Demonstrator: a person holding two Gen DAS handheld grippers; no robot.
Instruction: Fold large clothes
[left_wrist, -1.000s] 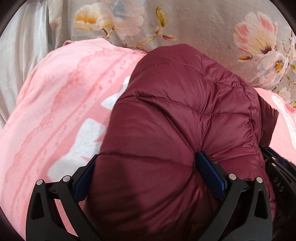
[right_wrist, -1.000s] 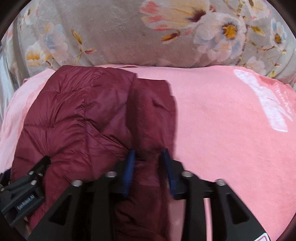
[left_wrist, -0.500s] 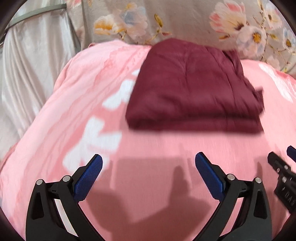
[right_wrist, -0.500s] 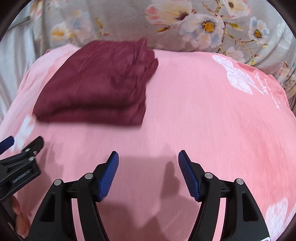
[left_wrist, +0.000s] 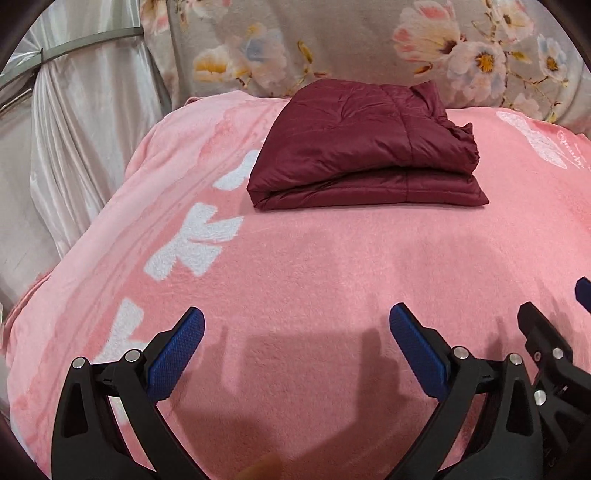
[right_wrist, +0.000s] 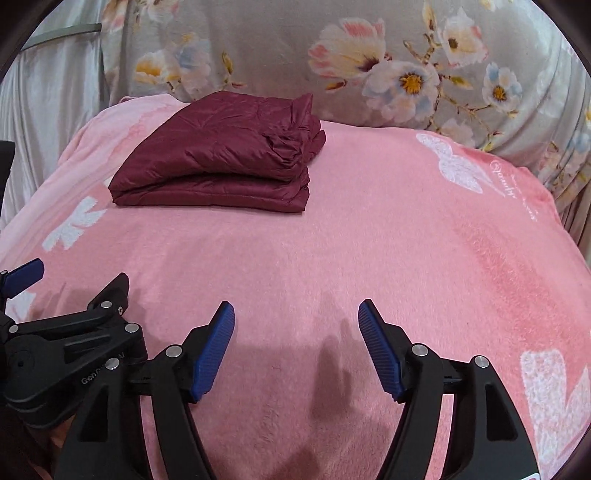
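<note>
A maroon quilted jacket (left_wrist: 365, 147) (right_wrist: 221, 158) lies folded into a flat, layered rectangle at the far side of a pink blanket (left_wrist: 314, 258) (right_wrist: 369, 240). My left gripper (left_wrist: 295, 325) hovers open over bare blanket, well short of the jacket, with nothing between its blue pads. To its right, my right gripper (right_wrist: 295, 317) is also back from the jacket. Its jaws are still opening and nothing is between them. Each gripper shows at the edge of the other's view.
Grey floral fabric (left_wrist: 332, 44) (right_wrist: 258, 44) rises behind the blanket. A silvery curtain (left_wrist: 74, 129) hangs to the left, past the blanket's edge. White flower prints (left_wrist: 192, 243) mark the blanket's left side, and a white butterfly print (right_wrist: 458, 166) marks its right.
Both grippers let go of the jacket and drew back toward me across the blanket. The jacket now lies folded on its own.
</note>
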